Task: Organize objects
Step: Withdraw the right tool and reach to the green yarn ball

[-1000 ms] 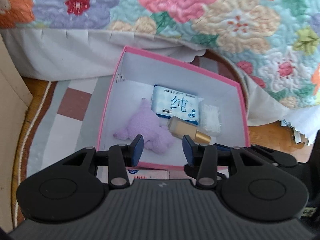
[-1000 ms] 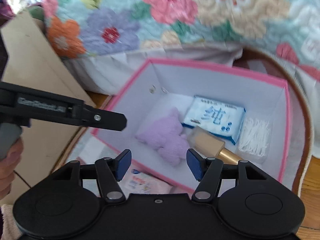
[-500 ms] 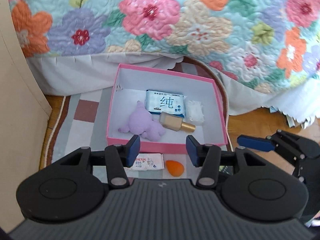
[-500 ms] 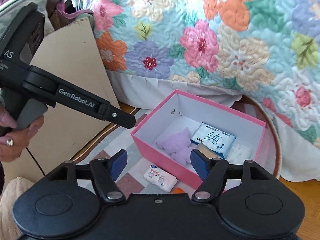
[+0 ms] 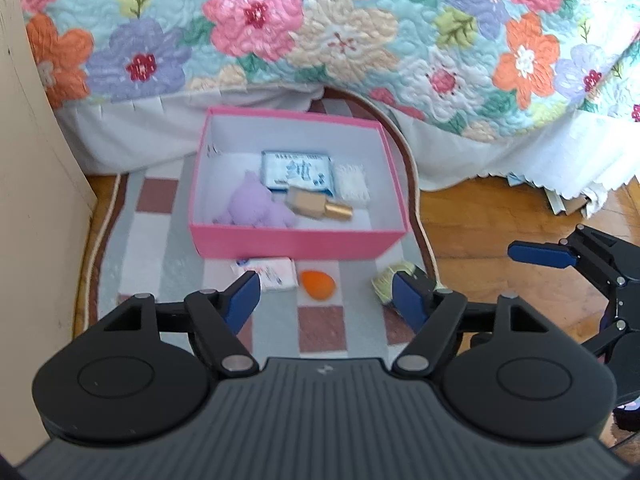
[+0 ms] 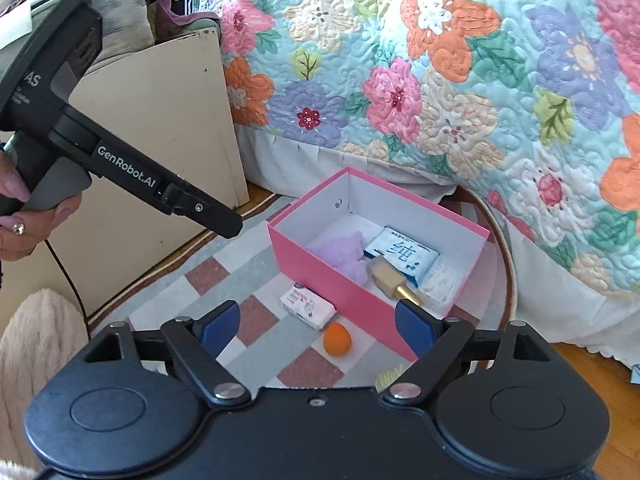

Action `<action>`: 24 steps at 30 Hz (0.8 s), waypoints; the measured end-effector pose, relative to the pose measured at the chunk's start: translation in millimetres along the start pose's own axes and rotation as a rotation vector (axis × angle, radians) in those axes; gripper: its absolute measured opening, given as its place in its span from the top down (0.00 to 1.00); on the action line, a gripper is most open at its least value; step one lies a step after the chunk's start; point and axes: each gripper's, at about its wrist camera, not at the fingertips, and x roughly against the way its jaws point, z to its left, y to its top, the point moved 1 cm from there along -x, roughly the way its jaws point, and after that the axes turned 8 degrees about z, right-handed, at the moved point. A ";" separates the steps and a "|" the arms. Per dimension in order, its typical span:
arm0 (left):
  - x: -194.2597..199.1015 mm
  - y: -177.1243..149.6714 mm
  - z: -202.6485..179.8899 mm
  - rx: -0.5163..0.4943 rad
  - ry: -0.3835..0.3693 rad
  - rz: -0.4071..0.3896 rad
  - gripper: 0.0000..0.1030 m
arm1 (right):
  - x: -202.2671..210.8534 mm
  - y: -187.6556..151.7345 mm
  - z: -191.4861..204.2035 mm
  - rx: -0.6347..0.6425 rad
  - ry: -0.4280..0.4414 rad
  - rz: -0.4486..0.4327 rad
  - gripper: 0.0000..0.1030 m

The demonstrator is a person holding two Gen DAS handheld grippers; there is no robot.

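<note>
both grippers' jaws, just opening, hang empty above the pink box (image 5: 296, 245).

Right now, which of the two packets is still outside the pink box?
The small white packet with red print, on the rug against the box's front wall beside the orange sponge. The blue-and-white one lies inside.

Pink box (image 5: 296, 243): matt cardboard, white inside. Purple toy (image 5: 256, 206): fluffy plush. Bottle cap (image 5: 339, 211): shiny gold metal; bedspread (image 5: 340, 32): quilted cloth.

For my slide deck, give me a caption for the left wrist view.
Open left gripper above a checked rug; pink box already holds four items, three more wait outside.
</note>
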 end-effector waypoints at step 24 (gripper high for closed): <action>-159.1 -40.6 -49.7 0.088 -0.116 0.124 0.09 | -84.0 -95.4 -63.0 -0.082 -0.081 0.082 0.14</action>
